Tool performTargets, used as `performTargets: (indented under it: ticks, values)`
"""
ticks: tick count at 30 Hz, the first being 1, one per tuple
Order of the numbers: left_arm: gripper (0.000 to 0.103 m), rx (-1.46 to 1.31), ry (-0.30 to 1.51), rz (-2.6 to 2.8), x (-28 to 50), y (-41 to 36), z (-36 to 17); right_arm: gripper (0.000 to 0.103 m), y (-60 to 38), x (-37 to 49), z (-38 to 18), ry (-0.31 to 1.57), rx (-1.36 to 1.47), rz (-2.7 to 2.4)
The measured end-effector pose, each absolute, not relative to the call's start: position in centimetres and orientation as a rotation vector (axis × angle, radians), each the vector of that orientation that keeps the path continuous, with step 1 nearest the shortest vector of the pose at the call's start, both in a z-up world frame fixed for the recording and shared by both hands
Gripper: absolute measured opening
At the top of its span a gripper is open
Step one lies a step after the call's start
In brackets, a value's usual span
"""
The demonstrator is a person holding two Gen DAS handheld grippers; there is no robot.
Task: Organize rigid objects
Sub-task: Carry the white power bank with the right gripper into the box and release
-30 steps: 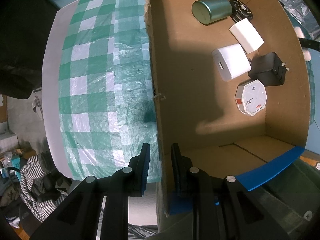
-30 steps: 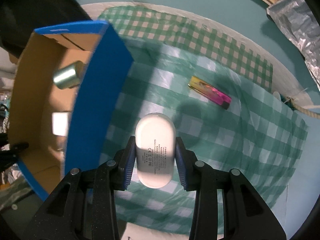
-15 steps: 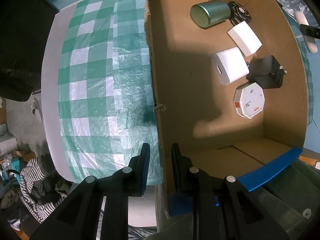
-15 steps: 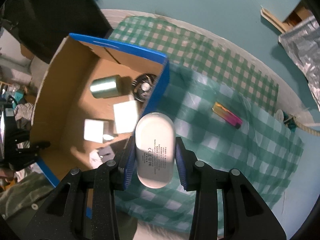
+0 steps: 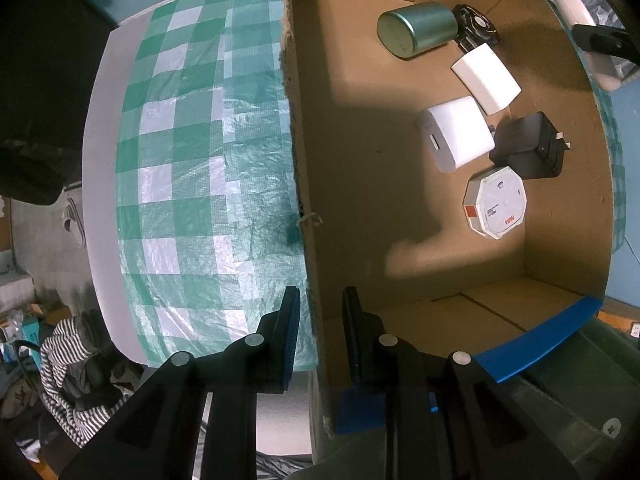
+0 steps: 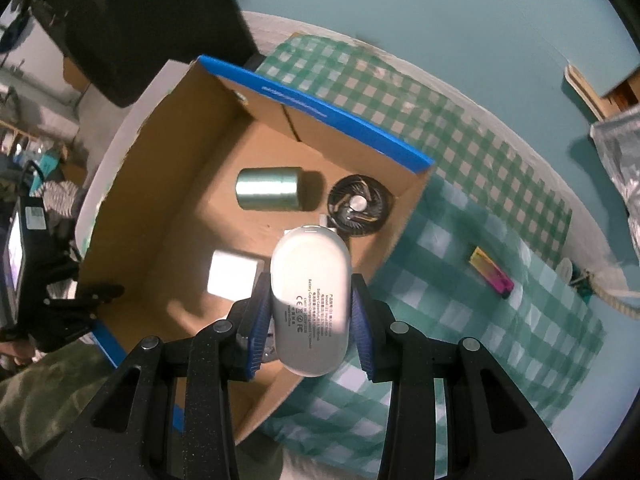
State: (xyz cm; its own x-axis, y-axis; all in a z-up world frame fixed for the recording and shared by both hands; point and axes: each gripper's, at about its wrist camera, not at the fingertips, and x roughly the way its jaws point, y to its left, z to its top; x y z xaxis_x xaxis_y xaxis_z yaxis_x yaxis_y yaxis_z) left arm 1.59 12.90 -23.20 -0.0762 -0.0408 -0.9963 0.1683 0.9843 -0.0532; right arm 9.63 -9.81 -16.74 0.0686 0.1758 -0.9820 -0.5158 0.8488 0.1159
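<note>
My right gripper (image 6: 310, 312) is shut on a white oval power bank (image 6: 310, 292) and holds it above the open cardboard box (image 6: 160, 184). My left gripper (image 5: 320, 328) is shut on the box's side wall (image 5: 298, 152), one finger inside and one outside. In the box lie a green metal can (image 5: 416, 30), a black round fan (image 6: 358, 206), two white chargers (image 5: 456, 134) (image 5: 486, 78), a black plug adapter (image 5: 528, 146) and a white octagonal pack (image 5: 496, 208). The right gripper with the power bank shows at the far rim in the left wrist view (image 5: 588, 40).
A green checked cloth (image 6: 460, 280) covers the table. A pink-and-yellow lighter (image 6: 492, 272) lies on it right of the box. A rope end (image 6: 608, 288) lies at the table's right edge. Striped clothing (image 5: 68, 360) lies below the table's left edge.
My right gripper has carried the power bank left, from over the cloth to over the box. My left gripper has kept its hold on the box wall.
</note>
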Motion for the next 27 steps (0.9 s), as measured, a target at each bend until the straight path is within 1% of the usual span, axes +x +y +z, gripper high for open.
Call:
performTargets:
  ticks: [16,24,27]
  values:
    - [0.021,0.099,1.64,-0.175,1.6,12.5,-23.2,0.037,-5.9,9.4,-20.8,1.458,-0.43,0.594]
    - [0.021,0.101,1.639,-0.174,1.7,12.5,-23.2,0.037,-5.5,9.3,-20.6,1.439,-0.458,0.619]
    - [0.021,0.102,1.639,-0.176,1.8,12.5,-23.2,0.04,-5.5,9.3,-20.2,1.429,-0.459,0.616]
